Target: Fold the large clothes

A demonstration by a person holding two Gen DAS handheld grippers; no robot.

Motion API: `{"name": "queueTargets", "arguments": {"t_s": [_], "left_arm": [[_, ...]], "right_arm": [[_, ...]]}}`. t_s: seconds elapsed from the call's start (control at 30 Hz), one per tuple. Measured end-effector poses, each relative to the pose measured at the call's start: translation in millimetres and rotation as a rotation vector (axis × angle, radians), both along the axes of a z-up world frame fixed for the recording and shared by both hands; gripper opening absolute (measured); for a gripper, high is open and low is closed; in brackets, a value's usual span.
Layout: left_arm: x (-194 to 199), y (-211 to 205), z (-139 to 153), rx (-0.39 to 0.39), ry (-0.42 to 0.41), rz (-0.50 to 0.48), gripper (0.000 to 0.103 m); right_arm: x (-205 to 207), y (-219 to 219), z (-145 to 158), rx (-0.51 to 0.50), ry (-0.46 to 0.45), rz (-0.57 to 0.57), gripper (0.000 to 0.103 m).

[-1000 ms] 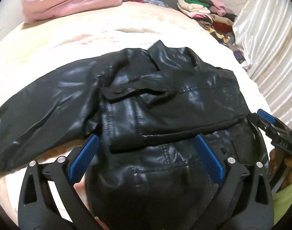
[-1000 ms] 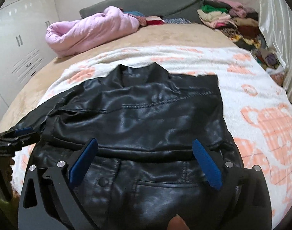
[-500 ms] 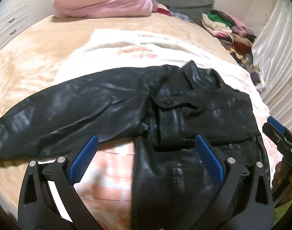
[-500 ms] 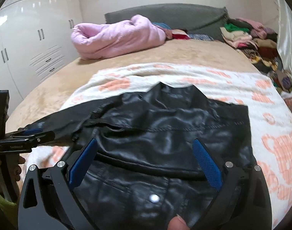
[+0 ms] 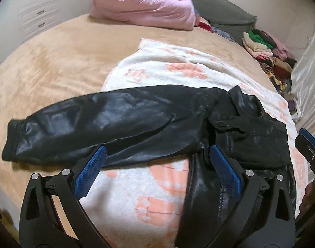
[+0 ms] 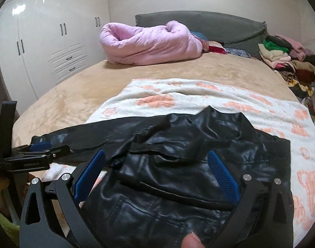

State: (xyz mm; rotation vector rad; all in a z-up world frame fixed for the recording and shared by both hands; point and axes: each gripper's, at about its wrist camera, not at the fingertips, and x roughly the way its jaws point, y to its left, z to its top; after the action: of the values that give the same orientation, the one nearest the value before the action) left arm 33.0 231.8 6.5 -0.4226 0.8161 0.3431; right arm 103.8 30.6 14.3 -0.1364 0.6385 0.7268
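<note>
A black leather jacket (image 5: pixel 246 136) lies on a white blanket with orange prints (image 5: pixel 178 70), its body partly folded. Its long sleeve (image 5: pixel 99 122) stretches out to the left onto the tan bedspread. My left gripper (image 5: pixel 157 171) is open, hovering just in front of the sleeve and the jacket's left edge, nothing between its blue pads (image 5: pixel 89 173). In the right wrist view the jacket (image 6: pixel 178 165) fills the foreground, and my right gripper (image 6: pixel 157 175) stands open above its folded body. The left gripper (image 6: pixel 39 155) shows at the left edge there.
A pink padded quilt (image 6: pixel 151 43) sits at the far end of the tan bed (image 5: pixel 54 62). Stacked clothes (image 6: pixel 285 55) pile up at the far right by a grey headboard (image 6: pixel 209 24). White wardrobes (image 6: pixel 43 41) line the left wall. A curtain (image 5: pixel 308 66) hangs on the right.
Both grippers have pulled back and swung left, so the outstretched sleeve now shows in full. The jacket itself has not moved, and both grippers remain open.
</note>
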Motion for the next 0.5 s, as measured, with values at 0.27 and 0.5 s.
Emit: {"name": "queueTargets", "arguments": {"t_s": [0.27,0.5], "left_arm": [[-22.4,31.5,-10.2,-0.047,0.015,0.099,0.094],[-52.5,69.3,-17.9,-0.075,0.009,0.254,0.093]], "right_arm": [[-6.0,38.2,7.9,-0.012,-0.009,0.068,0.099],[-6.1,74.6,4.9,-0.022,0.003,0.125,0.099]]}}
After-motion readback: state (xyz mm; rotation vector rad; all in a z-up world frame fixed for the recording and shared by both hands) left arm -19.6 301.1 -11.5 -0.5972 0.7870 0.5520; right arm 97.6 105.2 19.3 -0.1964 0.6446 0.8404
